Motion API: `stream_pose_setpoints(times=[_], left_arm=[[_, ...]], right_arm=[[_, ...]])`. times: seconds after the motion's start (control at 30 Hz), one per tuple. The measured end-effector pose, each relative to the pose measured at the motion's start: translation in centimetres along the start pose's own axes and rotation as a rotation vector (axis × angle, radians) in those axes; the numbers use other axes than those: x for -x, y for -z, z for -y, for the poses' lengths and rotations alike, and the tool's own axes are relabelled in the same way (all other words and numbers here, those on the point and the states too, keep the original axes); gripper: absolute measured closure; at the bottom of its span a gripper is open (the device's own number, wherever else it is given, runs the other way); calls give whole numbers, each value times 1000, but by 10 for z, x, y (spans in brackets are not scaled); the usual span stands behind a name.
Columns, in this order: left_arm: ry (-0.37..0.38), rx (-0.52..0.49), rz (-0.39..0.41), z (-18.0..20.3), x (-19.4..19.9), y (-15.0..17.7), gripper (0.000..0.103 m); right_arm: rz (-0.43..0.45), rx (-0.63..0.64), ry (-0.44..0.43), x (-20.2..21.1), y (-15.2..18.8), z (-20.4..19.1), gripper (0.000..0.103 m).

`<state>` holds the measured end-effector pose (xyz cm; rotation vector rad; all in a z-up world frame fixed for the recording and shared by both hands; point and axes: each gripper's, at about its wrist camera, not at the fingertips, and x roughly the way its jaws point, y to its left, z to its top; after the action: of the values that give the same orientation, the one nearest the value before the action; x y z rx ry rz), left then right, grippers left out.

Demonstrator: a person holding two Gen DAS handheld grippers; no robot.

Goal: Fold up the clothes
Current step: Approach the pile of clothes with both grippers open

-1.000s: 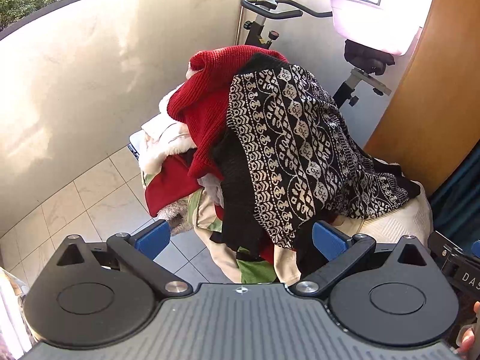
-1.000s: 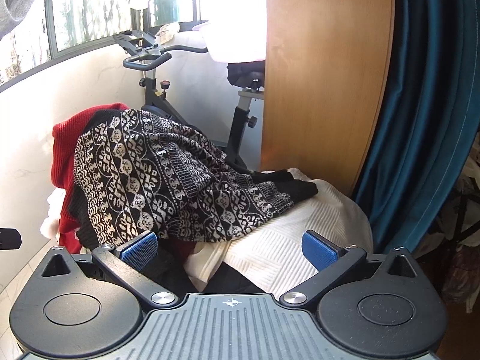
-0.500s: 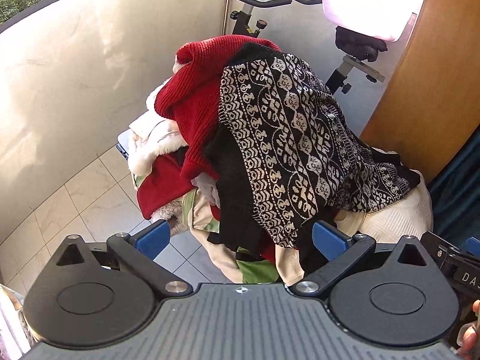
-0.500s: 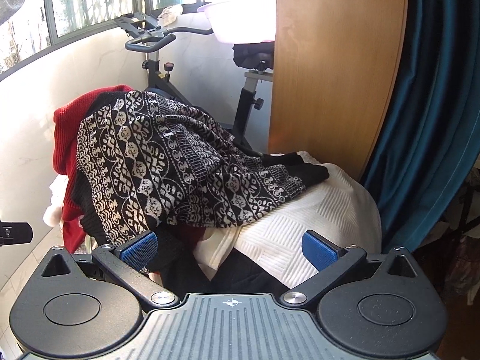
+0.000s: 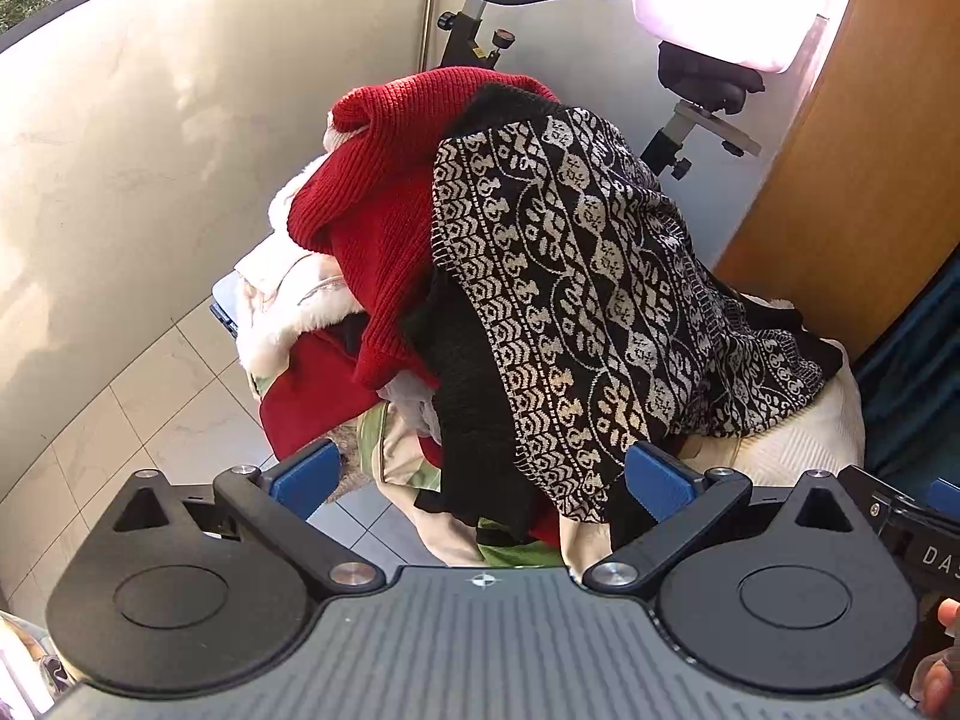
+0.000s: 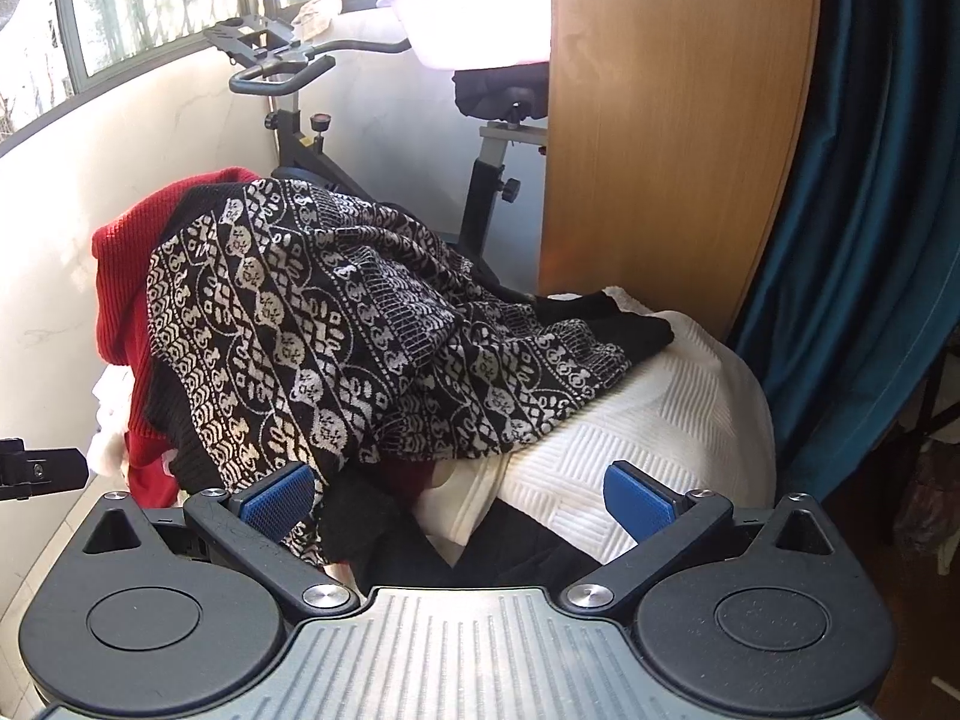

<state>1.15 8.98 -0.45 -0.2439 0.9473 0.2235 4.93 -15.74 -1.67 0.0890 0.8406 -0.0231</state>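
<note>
Unfolded, the black-and-white patterned sweater (image 5: 588, 300) drapes the heap; both grippers' fingers (image 6: 276, 495) spread, empty.

patterned sweater (image 6: 360, 330) atop clothes pile (image 5: 384, 276) | exercise bike (image 6: 288, 90) behind | curtain (image 6: 870, 240) right, perhaps touching

White letters "DAS", cut off at the edge, on the black device (image 5: 924, 552) at right.
</note>
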Motion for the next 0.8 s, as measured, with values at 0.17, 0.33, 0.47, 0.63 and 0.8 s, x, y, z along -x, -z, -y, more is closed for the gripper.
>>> stream_pose_setpoints(times=[0.17,0.33,0.47,0.63,0.8], left_arm=[[-20,-11,-31,-6,-10,-1,0],[-12,37,-71,-20,-17,-1,0],[-9,66,-70,-28,-18,-2,0],[-31,51,-92,-32,-26,-3,0],[-9,35,-106,-38,-35,-11,0]], right_arm=[[-7,2,4,-4,-1,-10,1],[-34,20,2,-11,2,-21,1],[-41,39,-12,-14,2,-29,1],[-56,3,-6,-21,2,-28,1],[-82,-49,12,-30,3,-28,1]])
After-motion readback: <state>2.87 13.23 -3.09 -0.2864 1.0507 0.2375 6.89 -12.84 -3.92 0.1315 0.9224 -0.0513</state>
